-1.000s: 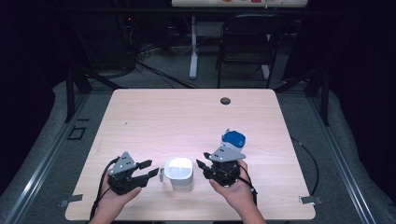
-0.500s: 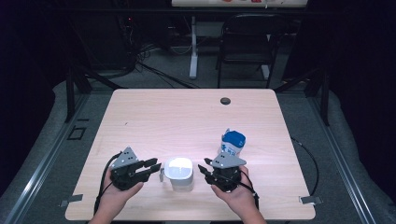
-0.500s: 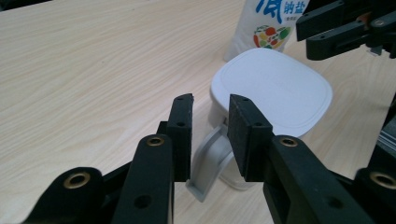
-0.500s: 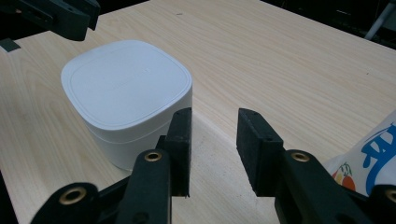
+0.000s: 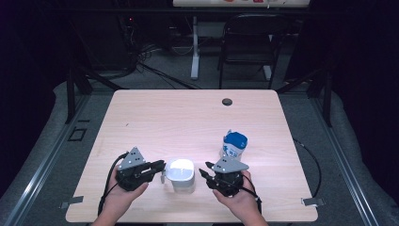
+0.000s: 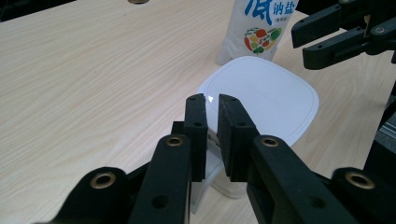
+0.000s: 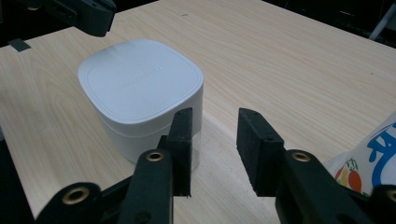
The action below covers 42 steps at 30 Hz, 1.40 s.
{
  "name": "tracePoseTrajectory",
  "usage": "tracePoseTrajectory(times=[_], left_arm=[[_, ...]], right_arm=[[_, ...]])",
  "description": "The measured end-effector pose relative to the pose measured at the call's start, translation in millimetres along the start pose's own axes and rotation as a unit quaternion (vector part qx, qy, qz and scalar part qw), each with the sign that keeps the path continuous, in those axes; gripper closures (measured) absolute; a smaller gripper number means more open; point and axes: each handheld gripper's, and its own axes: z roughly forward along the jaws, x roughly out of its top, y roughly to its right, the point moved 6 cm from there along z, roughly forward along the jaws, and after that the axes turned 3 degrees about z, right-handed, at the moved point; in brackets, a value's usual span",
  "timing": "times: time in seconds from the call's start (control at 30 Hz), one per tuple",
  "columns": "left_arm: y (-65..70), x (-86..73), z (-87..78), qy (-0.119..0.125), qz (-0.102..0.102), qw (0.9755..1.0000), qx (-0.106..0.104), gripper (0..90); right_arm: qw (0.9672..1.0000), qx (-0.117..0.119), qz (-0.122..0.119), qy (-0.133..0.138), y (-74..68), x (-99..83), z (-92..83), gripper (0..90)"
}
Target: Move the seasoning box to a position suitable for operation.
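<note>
Chair (image 5: 248, 44), perhaps cables (image 5: 155, 70) behind.

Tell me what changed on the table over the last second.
The left tool has just been closing; its jaws now stand nearly together at the near edge of the white container, apparently on a small tab there. The blue and white bag, a second ago tilted right behind the right tool, now stands upright and apart from it. That tool closed a little, nothing between its jaws. The container kept its place.
</note>
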Motion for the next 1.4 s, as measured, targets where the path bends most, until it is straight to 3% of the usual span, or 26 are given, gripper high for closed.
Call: tracePoseTrajectory(times=[0.27,0.43,0.83,1.0,1.2,1.4], left_arm=[[4.6,4.9,7.8,0.002,0.005,0.9999,-0.016,90.0],[5.6,3.7,13.0,-0.014,0.011,0.9997,-0.019,90.0],[4.2,0.7,11.9,-0.018,0.016,0.9996,-0.018,90.0],[3.5,0.1,11.7,-0.013,0.015,0.9996,-0.019,90.0],[3.5,-0.7,11.5,-0.008,0.012,0.9997,-0.019,90.0],[3.3,-1.0,11.3,-0.008,0.013,0.9997,-0.020,90.0]], right_arm=[[0.9999,0.003,0.014,-0.005,3.0,-5.0,-4.6,74.9],[0.9998,-0.001,0.015,-0.015,3.3,-9.9,-4.7,80.6],[0.9996,0.002,0.026,-0.014,2.4,-11.8,-3.6,79.5],[0.9996,0.003,0.026,-0.013,2.0,-11.4,-3.7,80.6],[0.9996,0.016,0.020,-0.009,-2.1,-11.3,-3.1,90.0],[0.9995,0.027,0.010,-0.015,-7.5,-12.3,-0.1,90.0]])
